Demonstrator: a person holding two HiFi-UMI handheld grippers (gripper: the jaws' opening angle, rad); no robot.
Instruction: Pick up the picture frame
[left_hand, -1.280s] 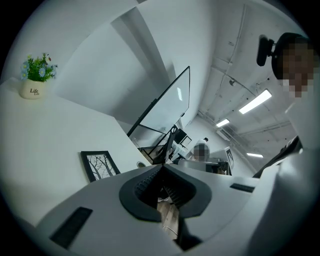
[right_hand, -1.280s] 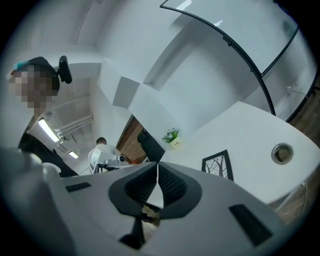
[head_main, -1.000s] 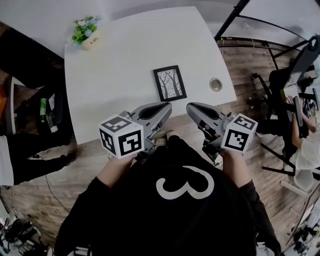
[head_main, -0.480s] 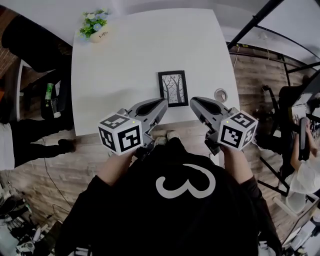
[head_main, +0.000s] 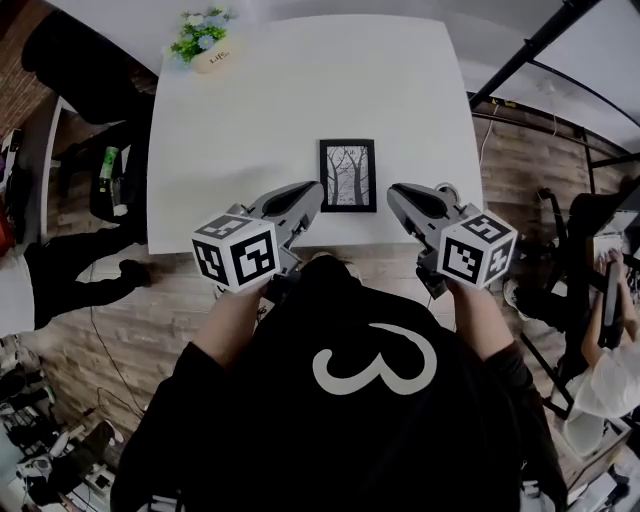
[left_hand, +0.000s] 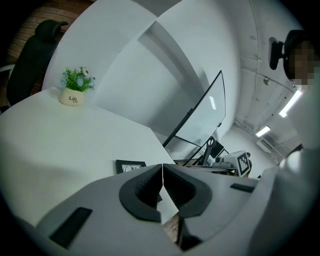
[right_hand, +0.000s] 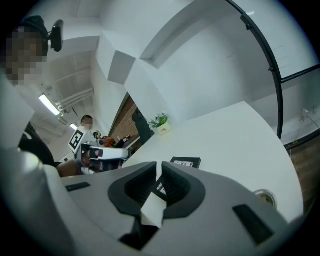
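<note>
with the picture frame (head_main: 348, 175) lying flat by the tabletop's (head_main: 260, 110) near edge, i'm holding the left gripper (head_main: 314, 191) pressed together and the right gripper (head_main: 394, 196) barely parted just short of it, so i'm planning to spread one wide and pinch a frame edge squarely.

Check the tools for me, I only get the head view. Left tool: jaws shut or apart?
Observer: Shut. In the left gripper view the left tool has its jaws meeting in a thin line, with nothing between them.
Operator: Right one?
Observer: The right tool shows a narrow slit between its jaws, and the slit is empty.
Operator: Either one on the picture frame?
Observer: No. In both gripper views the picture frame lies flat on the white table beyond the tips, and neither tool's jaws are on it.
</note>
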